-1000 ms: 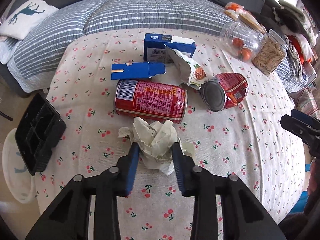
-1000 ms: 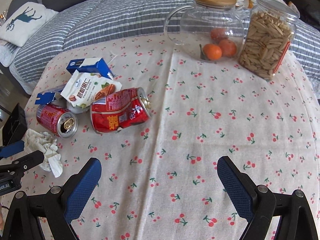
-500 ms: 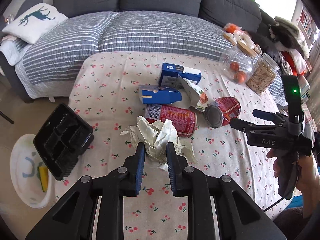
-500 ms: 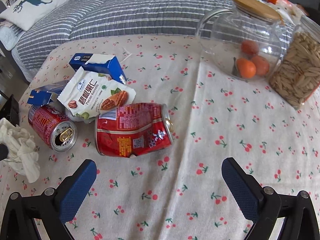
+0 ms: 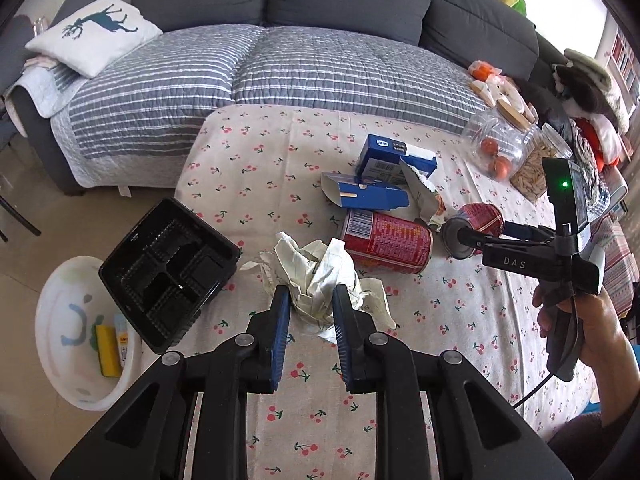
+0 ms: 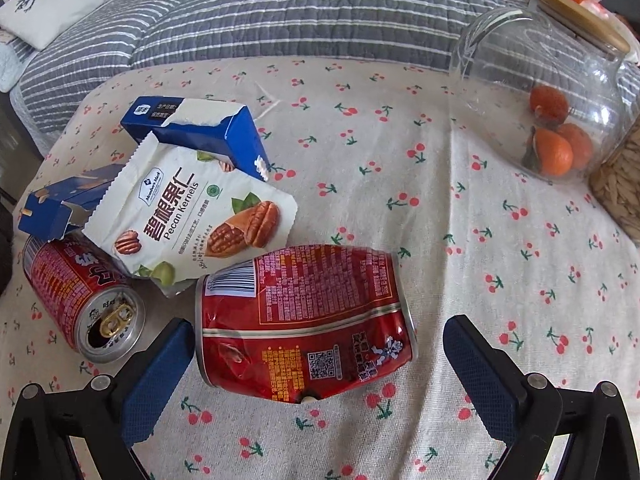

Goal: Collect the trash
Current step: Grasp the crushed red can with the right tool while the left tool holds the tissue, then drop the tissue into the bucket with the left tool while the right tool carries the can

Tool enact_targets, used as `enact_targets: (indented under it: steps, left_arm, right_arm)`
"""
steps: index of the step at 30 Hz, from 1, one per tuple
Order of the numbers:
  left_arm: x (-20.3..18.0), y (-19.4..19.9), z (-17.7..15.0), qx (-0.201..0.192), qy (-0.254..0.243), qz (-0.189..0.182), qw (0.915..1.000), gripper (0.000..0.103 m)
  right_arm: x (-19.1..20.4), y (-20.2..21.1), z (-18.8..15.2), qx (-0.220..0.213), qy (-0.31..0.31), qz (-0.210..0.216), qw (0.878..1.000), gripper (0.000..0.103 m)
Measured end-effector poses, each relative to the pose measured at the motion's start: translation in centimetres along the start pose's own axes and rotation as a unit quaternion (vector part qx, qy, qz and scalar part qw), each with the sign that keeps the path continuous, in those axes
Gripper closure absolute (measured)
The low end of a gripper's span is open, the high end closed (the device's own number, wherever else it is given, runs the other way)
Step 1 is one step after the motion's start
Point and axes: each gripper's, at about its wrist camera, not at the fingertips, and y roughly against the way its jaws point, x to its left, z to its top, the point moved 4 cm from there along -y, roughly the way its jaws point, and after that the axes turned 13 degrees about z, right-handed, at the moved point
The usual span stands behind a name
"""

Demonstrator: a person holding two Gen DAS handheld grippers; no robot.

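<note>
With the left gripper (image 5: 308,320) clamped on the crumpled paper (image 5: 316,276) above the table (image 5: 256,148), the wide-open right gripper (image 6: 316,364) should straddle the dented can (image 6: 304,320) squarely across its middle before closing.

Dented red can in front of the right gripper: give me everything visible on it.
The dented red can is thin metal, red with yellow and white print, a barcode near its left end and a QR code lower down. Its side is creased and caved in. It lies on its side on the cherry-print tablecloth, ends pointing left and right. It sits between the wide-open jaws of the right gripper, neither pad touching it. The pecan snack bag lies just behind it; contact is unclear.
</note>
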Motion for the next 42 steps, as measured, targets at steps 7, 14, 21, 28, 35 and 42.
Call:
enact_targets:
  steps: [7,14,21,28,35,42]
  left_arm:
    - [0.8,1.3,0.0,-0.014,0.014,-0.002,0.9998,0.080]
    - [2.4,2.7,-0.4,-0.030,0.026,0.004,0.9992,0.080]
    - [5.2,3.4,-0.9,-0.036,0.049,0.015,0.9981,0.080]
    - [9.6,4.0,-1.7,-0.044,0.082,0.041,0.9949,0.080]
    - [15.7,4.1,-3.5,-0.046,0.117,0.091,0.9879,0.080]
    - [21.0,2.1,-5.6,-0.035,0.135,0.136,0.9808,0.079]
  right_arm:
    - [0.4,0.7,-0.2,0.010,-0.002,0.009,1.000,0.018]
    - [1.5,3.5,-0.9,0.012,0.001,0.008,1.000,0.018]
    - [3.1,6.2,-2.0,0.006,0.014,0.022,1.000,0.018]
    - [6.0,8.2,-2.3,-0.013,0.035,0.043,0.998,0.018]
    - [10.3,8.4,-2.7,-0.018,0.063,0.066,0.996,0.018]
    - [13.7,7.1,-2.8,-0.011,0.084,0.085,0.993,0.018]
